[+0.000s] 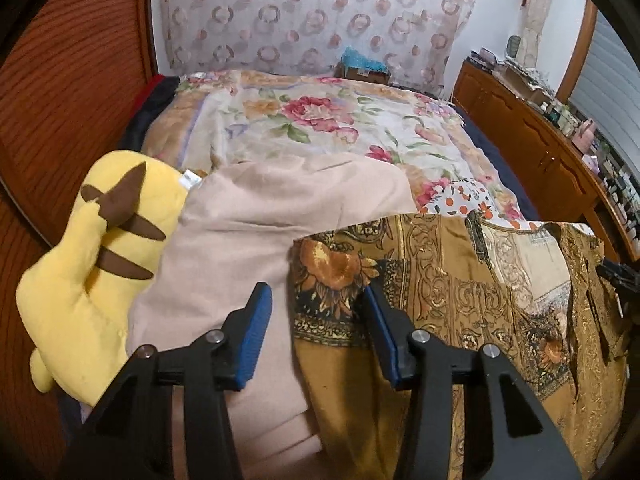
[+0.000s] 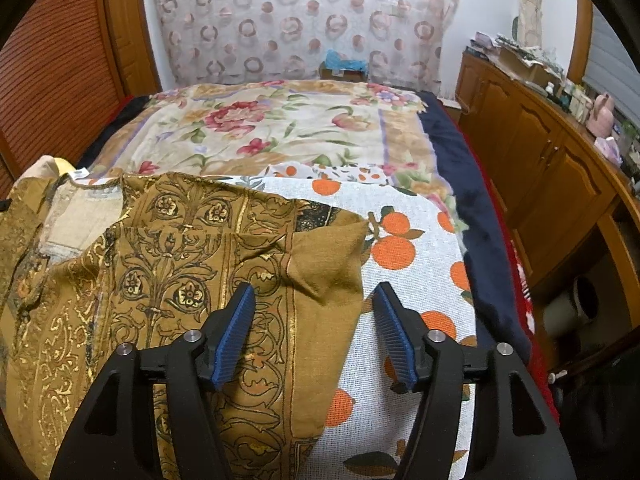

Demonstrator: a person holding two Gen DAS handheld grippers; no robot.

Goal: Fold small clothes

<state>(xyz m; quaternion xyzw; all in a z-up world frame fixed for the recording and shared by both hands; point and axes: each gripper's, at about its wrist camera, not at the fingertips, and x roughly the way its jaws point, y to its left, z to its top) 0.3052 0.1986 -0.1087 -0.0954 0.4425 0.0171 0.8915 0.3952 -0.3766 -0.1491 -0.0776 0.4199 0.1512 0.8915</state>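
left tool [image 1: 316,300] spread wide, nothing pinched, hovering over the left edge of one gold patterned garment [image 1: 460,292] lying on the bed [image 1: 320,120]. right tool [image 2: 314,300] also spread, nothing between its blue pads [image 2: 236,328], over the garment's right edge where a corner is rumpled up. the garment lies flat across the near end of the bed, partly on one white cloth with orange fruit print [image 2: 412,248] and beside one beige cloth [image 1: 256,224]. one yellow plush toy [image 1: 88,252] with brown stripes at the left, touching the beige cloth. one floral bedspread [image 2: 280,128] beyond. one wooden cabinet [image 2: 532,168] along the right, cluttered top, items too small to count. one patterned curtain [image 1: 312,12] behind the bed.
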